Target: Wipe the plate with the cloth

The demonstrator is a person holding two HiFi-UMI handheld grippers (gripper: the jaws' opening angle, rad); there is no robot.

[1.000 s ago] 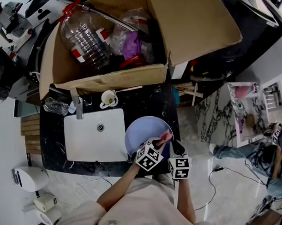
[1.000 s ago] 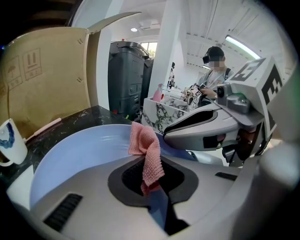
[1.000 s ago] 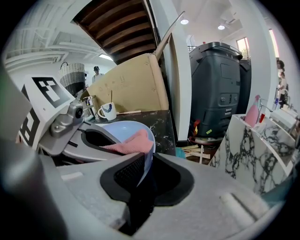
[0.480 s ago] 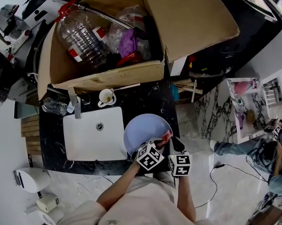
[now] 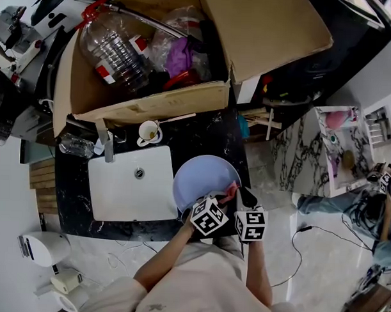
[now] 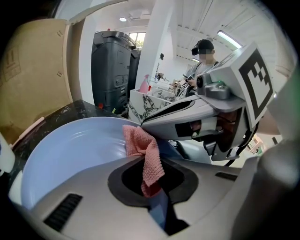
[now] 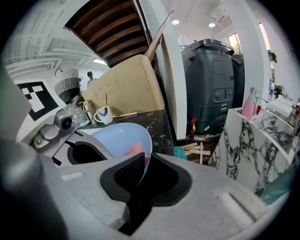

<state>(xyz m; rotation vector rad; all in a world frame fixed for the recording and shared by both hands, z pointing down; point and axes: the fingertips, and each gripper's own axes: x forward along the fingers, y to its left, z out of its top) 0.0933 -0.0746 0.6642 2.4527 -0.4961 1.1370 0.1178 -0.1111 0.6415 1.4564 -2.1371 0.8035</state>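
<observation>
A light blue plate (image 5: 201, 181) is tilted up over the black counter, right of the sink. My right gripper (image 5: 242, 200) is shut on the plate's near right rim; in the right gripper view the rim (image 7: 146, 157) runs between its jaws (image 7: 140, 173). My left gripper (image 5: 225, 199) is shut on a pink cloth (image 5: 231, 190). In the left gripper view the cloth (image 6: 143, 157) hangs from the jaws (image 6: 152, 187) against the inside of the plate (image 6: 70, 150), with the right gripper (image 6: 201, 112) just behind it. From the right gripper view a bit of cloth (image 7: 135, 150) shows inside the plate (image 7: 117, 138).
A white sink (image 5: 133, 185) with a faucet (image 5: 106, 142) lies left of the plate. A mug (image 5: 149, 132) stands behind it. A large open cardboard box (image 5: 152, 106) holding a plastic bottle (image 5: 116, 50) fills the back. A marble-patterned unit (image 5: 311, 156) stands right of the counter.
Almost nothing has moved. Both grippers keep their hold, and the pink cloth has shifted only slightly along the plate's near right edge.
</observation>
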